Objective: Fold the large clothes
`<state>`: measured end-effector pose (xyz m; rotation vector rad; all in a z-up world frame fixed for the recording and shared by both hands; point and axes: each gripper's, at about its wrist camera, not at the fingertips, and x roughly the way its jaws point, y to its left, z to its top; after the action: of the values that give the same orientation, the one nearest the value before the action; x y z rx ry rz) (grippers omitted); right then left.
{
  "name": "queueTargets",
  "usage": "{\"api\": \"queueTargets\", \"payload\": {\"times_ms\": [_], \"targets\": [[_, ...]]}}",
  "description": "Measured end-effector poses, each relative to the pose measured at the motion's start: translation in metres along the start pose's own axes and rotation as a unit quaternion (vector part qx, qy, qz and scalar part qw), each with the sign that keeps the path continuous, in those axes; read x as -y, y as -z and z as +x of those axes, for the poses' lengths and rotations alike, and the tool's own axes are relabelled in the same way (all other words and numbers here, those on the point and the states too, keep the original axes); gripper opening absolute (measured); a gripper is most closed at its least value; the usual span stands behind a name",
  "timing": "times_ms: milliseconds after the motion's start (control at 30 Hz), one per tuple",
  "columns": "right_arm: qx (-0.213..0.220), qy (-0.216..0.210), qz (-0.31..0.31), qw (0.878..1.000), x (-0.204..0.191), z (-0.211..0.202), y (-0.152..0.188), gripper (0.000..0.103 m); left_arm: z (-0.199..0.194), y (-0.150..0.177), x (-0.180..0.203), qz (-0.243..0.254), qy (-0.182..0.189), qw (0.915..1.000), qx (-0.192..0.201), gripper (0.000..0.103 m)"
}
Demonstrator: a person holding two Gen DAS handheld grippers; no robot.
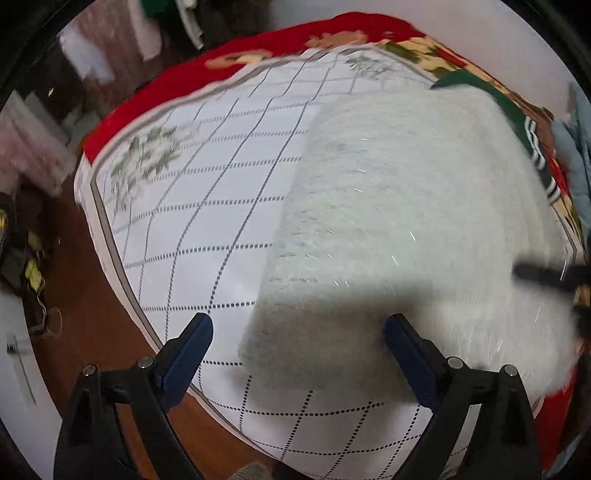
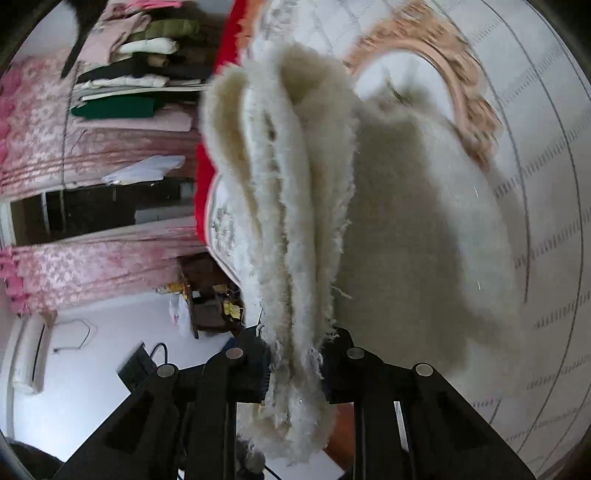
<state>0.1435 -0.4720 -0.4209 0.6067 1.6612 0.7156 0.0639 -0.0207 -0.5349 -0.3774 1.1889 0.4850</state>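
Right gripper (image 2: 295,363): fingers clamped on a bunched edge of the fluffy white garment (image 2: 291,206), several thick layers pinched together and lifted off the bed.
Left gripper (image 1: 297,338): fingers spread wide and holding nothing, hovering just above the near corner of the garment (image 1: 399,221).
Garment position: most of it lies flat on the white gridded bedspread (image 1: 207,206), already doubled into a broad rectangle; one side rises into the right gripper.
Handling, judged: soft, limp and bulky, probably light for its bulk; the long pile sheds strands and compresses, so a shallow pinch may slip.
Where to hold, judged: deep on a folded edge or corner, catching all layers at once; the near corner under the left gripper looks suitable.
Near edge: the bedspread's grey border (image 1: 118,273) runs just left of the left gripper, with brown floor (image 1: 92,332) beyond, so little margin there.
Open room: bare bedspread stretches left of and beyond the garment.
Far side: a green striped garment (image 1: 517,122) lies at the far right edge, touching or just beside the white one; a red blanket (image 1: 332,26) rims the bed.
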Motion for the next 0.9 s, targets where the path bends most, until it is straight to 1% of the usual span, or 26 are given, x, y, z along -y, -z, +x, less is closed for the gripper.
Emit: {"api": "queueTargets", "payload": {"times_ms": [33, 67, 133, 167, 200, 233, 267, 300, 367, 400, 433, 467, 533, 567, 633, 667, 700, 733, 767, 800, 833, 867, 900], "targets": [[-0.002, 0.012, 0.013, 1.000, 0.013, 0.006, 0.005, 0.021, 0.000, 0.000, -0.003, -0.007, 0.002, 1.0000, -0.006, 0.097], [-0.005, 0.034, 0.022, 0.999, 0.030, 0.007, 0.012, 0.021, 0.001, 0.002, -0.006, -0.014, 0.004, 0.9998, -0.011, 0.097], [-0.009, 0.074, 0.038, 0.996, 0.062, 0.030, 0.011, 0.025, -0.002, 0.001, -0.011, -0.020, 0.004, 0.9997, -0.014, 0.096], [-0.008, 0.079, 0.045, 0.996, 0.075, 0.031, 0.014, 0.029, -0.004, 0.000, -0.012, -0.020, 0.003, 0.9997, -0.012, 0.096], [-0.005, 0.066, 0.060, 0.996, 0.087, 0.034, 0.012, 0.031, -0.007, -0.003, -0.012, -0.016, -0.004, 0.9998, -0.009, 0.096], [-0.010, 0.057, 0.066, 0.996, 0.088, 0.033, 0.009, 0.032, -0.007, -0.006, -0.011, -0.010, -0.007, 0.9999, -0.007, 0.096], [-0.020, 0.062, 0.062, 0.996, 0.083, 0.030, 0.006, 0.039, -0.006, -0.008, -0.010, -0.004, -0.011, 0.9999, -0.004, 0.096], [-0.030, 0.074, 0.054, 0.995, 0.075, 0.018, 0.004, 0.050, -0.005, -0.012, -0.007, 0.004, -0.019, 0.9998, 0.001, 0.096], [-0.039, 0.110, 0.036, 0.992, 0.062, 0.000, 0.005, 0.056, 0.005, -0.019, -0.004, 0.013, -0.024, 0.9996, 0.002, 0.096], [-0.033, 0.137, 0.021, 0.990, 0.050, -0.016, 0.007, 0.056, 0.014, -0.023, -0.002, 0.019, -0.027, 0.9995, 0.000, 0.097], [-0.022, 0.154, 0.012, 0.988, 0.040, -0.032, 0.007, 0.056, 0.023, -0.027, 0.000, 0.024, -0.033, 0.9992, 0.002, 0.097], [-0.001, 0.175, 0.005, 0.985, 0.026, -0.052, 0.008, 0.056, 0.029, -0.031, 0.001, 0.027, -0.036, 0.9990, 0.005, 0.097], [0.027, 0.175, 0.003, 0.984, 0.012, -0.078, 0.005, 0.056, 0.032, -0.035, 0.003, 0.035, -0.039, 0.9986, 0.009, 0.097], [0.041, 0.172, -0.001, 0.984, -0.001, -0.087, -0.001, 0.056, 0.032, -0.036, 0.004, 0.038, -0.041, 0.9984, 0.010, 0.097], [0.064, 0.169, -0.037, 0.983, -0.032, -0.101, -0.021, 0.056, 0.030, -0.036, 0.006, 0.048, -0.046, 0.9978, 0.010, 0.097], [0.070, 0.170, -0.056, 0.981, -0.046, -0.100, -0.035, 0.052, 0.029, -0.036, 0.007, 0.052, -0.047, 0.9975, 0.010, 0.097], [0.073, 0.172, -0.067, 0.980, -0.065, -0.089, -0.048, 0.042, 0.028, -0.035, 0.008, 0.059, -0.047, 0.9971, 0.009, 0.097], [0.069, 0.172, -0.080, 0.979, -0.090, -0.057, -0.051, 0.037, 0.027, -0.035, 0.010, 0.064, -0.048, 0.9968, 0.009, 0.097], [0.063, 0.182, -0.092, 0.977, -0.101, -0.045, -0.064, 0.031, 0.027, -0.035, 0.011, 0.068, -0.049, 0.9965, 0.009, 0.097], [0.052, 0.207, -0.100, 0.972, -0.114, -0.030, -0.074, 0.029, 0.027, -0.035, 0.011, 0.070, -0.049, 0.9963, 0.009, 0.097], [0.041, 0.228, -0.104, 0.967, -0.119, -0.005, -0.093, 0.025, 0.027, -0.035, 0.010, 0.071, -0.047, 0.9963, 0.008, 0.097], [0.007, 0.272, -0.103, 0.957, -0.110, 0.017, -0.102, 0.015, 0.028, -0.036, 0.011, 0.071, -0.045, 0.9964, 0.007, 0.097], [-0.023, 0.294, -0.092, 0.951, -0.092, 0.040, -0.105, 0.011, 0.029, -0.036, 0.011, 0.072, -0.041, 0.9966, 0.005, 0.097]]}}
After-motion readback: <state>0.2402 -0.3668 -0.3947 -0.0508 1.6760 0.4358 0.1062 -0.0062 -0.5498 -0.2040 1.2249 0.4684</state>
